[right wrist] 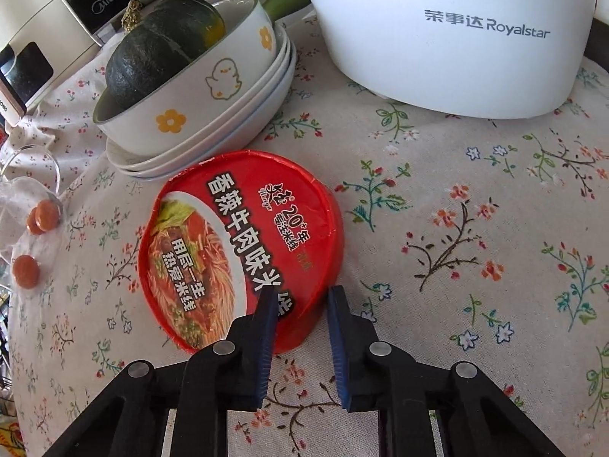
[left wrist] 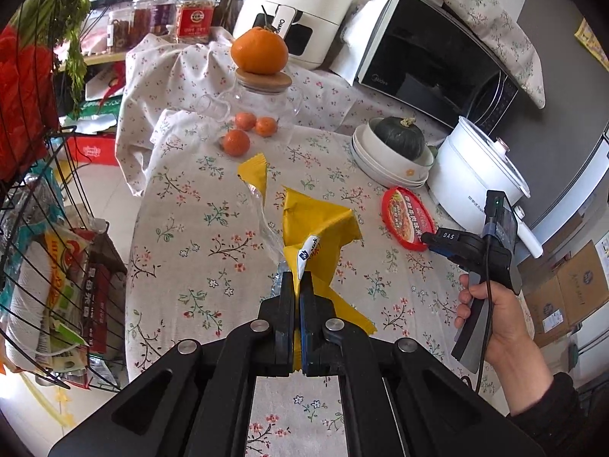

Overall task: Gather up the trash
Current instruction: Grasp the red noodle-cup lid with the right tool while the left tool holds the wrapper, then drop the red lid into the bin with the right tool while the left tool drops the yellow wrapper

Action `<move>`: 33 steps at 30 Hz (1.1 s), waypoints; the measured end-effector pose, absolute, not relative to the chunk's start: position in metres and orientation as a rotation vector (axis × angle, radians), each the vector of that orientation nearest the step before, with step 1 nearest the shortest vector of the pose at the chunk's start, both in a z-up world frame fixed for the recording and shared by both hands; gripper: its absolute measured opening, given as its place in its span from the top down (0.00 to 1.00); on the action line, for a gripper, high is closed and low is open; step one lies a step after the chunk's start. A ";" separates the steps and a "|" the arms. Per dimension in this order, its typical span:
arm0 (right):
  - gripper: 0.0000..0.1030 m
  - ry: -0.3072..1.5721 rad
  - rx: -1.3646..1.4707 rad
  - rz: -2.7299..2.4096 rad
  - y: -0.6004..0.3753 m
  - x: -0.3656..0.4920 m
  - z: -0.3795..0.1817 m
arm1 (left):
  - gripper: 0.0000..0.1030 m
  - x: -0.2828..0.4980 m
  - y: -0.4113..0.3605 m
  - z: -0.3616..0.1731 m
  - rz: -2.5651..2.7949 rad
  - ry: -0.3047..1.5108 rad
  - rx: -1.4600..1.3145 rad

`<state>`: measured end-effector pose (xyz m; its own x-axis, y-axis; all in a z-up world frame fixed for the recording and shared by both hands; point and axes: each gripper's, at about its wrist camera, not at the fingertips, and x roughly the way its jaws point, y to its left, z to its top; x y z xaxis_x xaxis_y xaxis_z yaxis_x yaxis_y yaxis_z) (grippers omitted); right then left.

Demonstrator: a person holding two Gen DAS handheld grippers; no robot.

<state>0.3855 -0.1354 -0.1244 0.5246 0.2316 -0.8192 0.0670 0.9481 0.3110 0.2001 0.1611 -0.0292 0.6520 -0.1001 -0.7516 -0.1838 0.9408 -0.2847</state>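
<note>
Left gripper (left wrist: 298,285): fingers pressing together, pinching the wrapper's near end.
Table (left wrist: 182,228): left edge rounding off beside a wire rack (left wrist: 49,228); bare cloth lying left of the wrapper.
Pot (right wrist: 449,38): crowding the far right.
Bowls (right wrist: 198,114): sitting just behind the cup.
Wrapper (left wrist: 316,228): yellow, long axis running away from the camera.
Cup (right wrist: 243,243): red, tilting, lid facing up.
Right gripper (right wrist: 300,297): fingers spreading, straddling the cup's near rim.
</note>
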 end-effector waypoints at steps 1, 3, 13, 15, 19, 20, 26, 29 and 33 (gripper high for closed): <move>0.87 1.025 0.319 0.108 -0.137 0.384 -0.123 | 0.99 0.200 0.160 -0.030 0.045 0.867 -0.357; 0.96 1.037 0.301 0.117 -0.139 0.378 -0.119 | 0.99 0.200 0.158 -0.031 0.038 0.871 -0.362; 0.97 1.039 0.247 0.131 -0.174 0.313 -0.085 | 0.99 0.184 0.135 -0.022 -0.022 0.862 -0.340; 0.97 1.026 0.229 0.131 -0.186 0.296 -0.075 | 0.99 0.179 0.127 -0.019 -0.043 0.859 -0.332; 0.97 1.007 0.198 0.118 -0.210 0.260 -0.060 | 0.99 0.167 0.109 -0.014 -0.079 0.855 -0.307; 0.97 1.004 0.192 0.111 -0.216 0.251 -0.057 | 0.99 0.163 0.104 -0.013 -0.089 0.852 -0.303; 0.97 0.994 0.199 0.074 -0.254 0.200 -0.046 | 0.99 0.139 0.074 -0.006 -0.140 0.840 -0.275; 0.97 0.981 0.211 0.060 -0.268 0.179 -0.039 | 0.99 0.129 0.058 -0.006 -0.156 0.839 -0.251; 0.97 0.957 0.200 0.042 -0.282 0.155 -0.031 | 0.99 0.117 0.042 -0.008 -0.170 0.848 -0.238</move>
<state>0.1554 -0.2825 -0.0307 0.5770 0.1242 -0.8072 0.0526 0.9807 0.1885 0.1170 0.0417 -0.0085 0.6505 -0.2422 -0.7198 0.0535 0.9601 -0.2747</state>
